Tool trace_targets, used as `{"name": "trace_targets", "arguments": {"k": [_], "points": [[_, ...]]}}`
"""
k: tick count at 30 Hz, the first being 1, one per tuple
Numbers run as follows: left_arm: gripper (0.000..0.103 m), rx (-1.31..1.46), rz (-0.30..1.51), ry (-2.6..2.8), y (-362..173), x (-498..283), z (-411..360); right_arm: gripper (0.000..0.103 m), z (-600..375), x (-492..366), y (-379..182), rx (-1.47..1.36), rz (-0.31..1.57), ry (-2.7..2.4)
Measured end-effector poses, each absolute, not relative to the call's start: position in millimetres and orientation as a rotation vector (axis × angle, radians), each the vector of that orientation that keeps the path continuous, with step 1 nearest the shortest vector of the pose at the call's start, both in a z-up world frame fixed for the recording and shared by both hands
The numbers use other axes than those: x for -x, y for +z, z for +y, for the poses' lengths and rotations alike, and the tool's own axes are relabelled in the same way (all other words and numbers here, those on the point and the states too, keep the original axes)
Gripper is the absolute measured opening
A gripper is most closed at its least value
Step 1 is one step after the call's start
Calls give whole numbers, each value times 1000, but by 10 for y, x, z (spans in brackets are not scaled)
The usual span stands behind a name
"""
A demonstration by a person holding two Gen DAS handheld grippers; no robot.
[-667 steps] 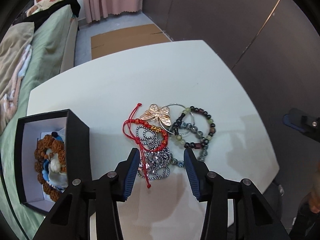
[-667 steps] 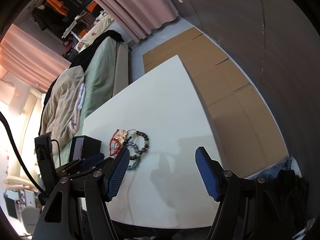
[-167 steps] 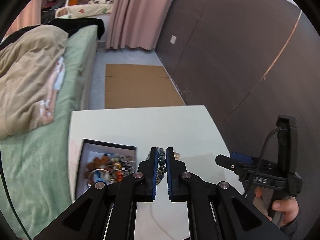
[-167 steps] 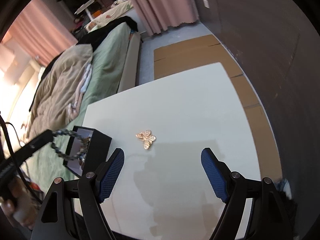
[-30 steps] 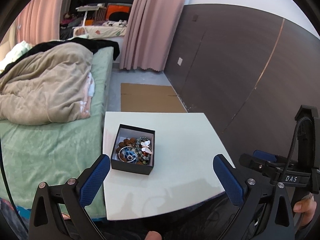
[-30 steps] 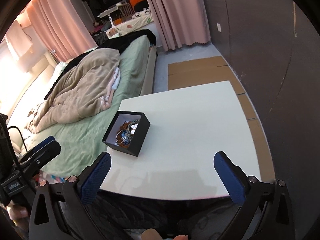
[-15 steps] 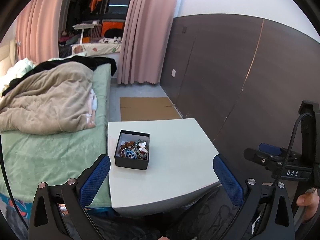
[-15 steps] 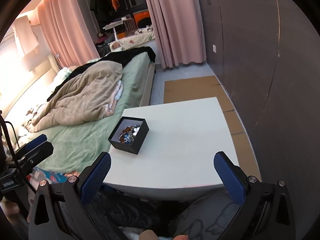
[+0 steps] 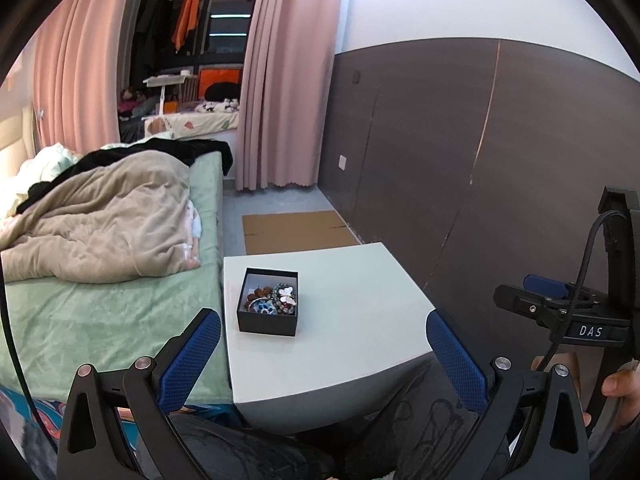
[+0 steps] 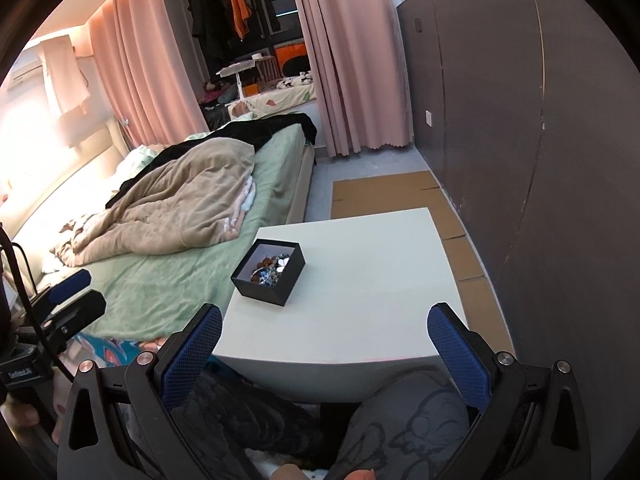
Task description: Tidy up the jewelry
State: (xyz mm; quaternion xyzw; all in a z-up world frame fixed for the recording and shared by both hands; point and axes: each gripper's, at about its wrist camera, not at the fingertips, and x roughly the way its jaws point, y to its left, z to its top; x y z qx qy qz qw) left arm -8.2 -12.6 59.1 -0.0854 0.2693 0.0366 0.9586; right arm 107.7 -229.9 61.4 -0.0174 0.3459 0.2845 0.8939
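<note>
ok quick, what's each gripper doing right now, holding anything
left gripper: open, holding nothing.
right gripper: open, holding nothing.

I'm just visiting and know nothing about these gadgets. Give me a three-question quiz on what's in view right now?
1. True or false: the left gripper grips a bracelet.
2. Where is the jewelry? A) scattered on the table B) in the black box C) on the bed
3. Fill in: the box sits near the table edge next to the ____.

Key: 1 false, both it and the right gripper are open and empty; 2 B; 3 bed.
</note>
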Motion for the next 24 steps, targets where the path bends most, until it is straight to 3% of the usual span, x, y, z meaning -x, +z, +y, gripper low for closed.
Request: {"name": "trace_targets", "arguments": {"k": [24], "points": [[102, 162, 516, 81, 590, 285, -216, 103, -2438, -833, 641, 34, 672, 606]]}}
